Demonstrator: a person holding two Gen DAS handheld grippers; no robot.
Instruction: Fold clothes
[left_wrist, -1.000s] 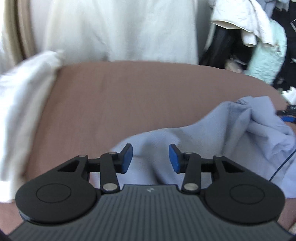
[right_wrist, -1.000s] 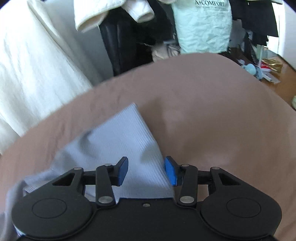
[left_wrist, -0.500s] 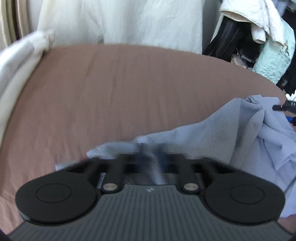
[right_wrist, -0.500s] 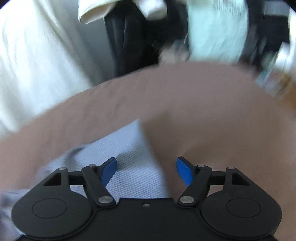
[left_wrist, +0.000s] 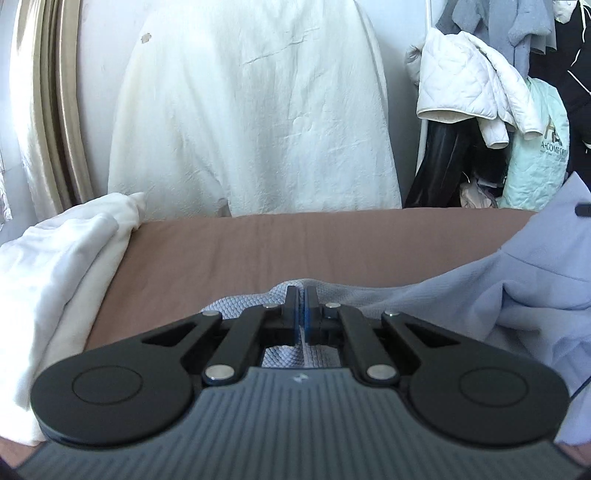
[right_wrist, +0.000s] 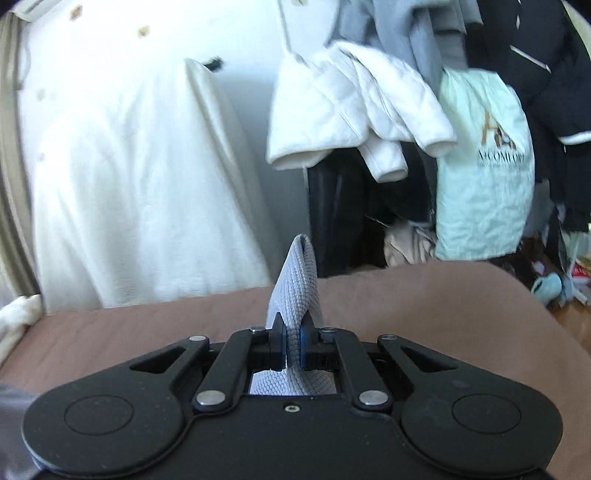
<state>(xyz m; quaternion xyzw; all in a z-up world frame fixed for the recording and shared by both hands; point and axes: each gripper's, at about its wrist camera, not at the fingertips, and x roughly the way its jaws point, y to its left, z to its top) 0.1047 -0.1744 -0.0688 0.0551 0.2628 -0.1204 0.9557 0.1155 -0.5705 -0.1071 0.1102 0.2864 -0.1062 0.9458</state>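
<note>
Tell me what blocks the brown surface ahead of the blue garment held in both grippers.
Nothing visible does. The brown surface lies bare ahead of the blue garment; white cloth sits only at its left edge.

A second ago both pairs of tongs stand wide apart over the pale blue garment (left_wrist: 480, 295), which lies flat on the brown bed (left_wrist: 295, 251). Now the left tongs (left_wrist: 301, 314) are closed on a fold of its waffle-knit edge, the blue pads pressed together with cloth bunched just beyond them. The right tongs (right_wrist: 291, 347) are closed too, after spreading wider half a second ago, and pinch a strip of the same garment (right_wrist: 299, 280) that stands up past the pads instead of lying flat. Both views now look more level, showing more of the far wall and hanging clothes, and in the left view the garment rises at the right edge
</note>
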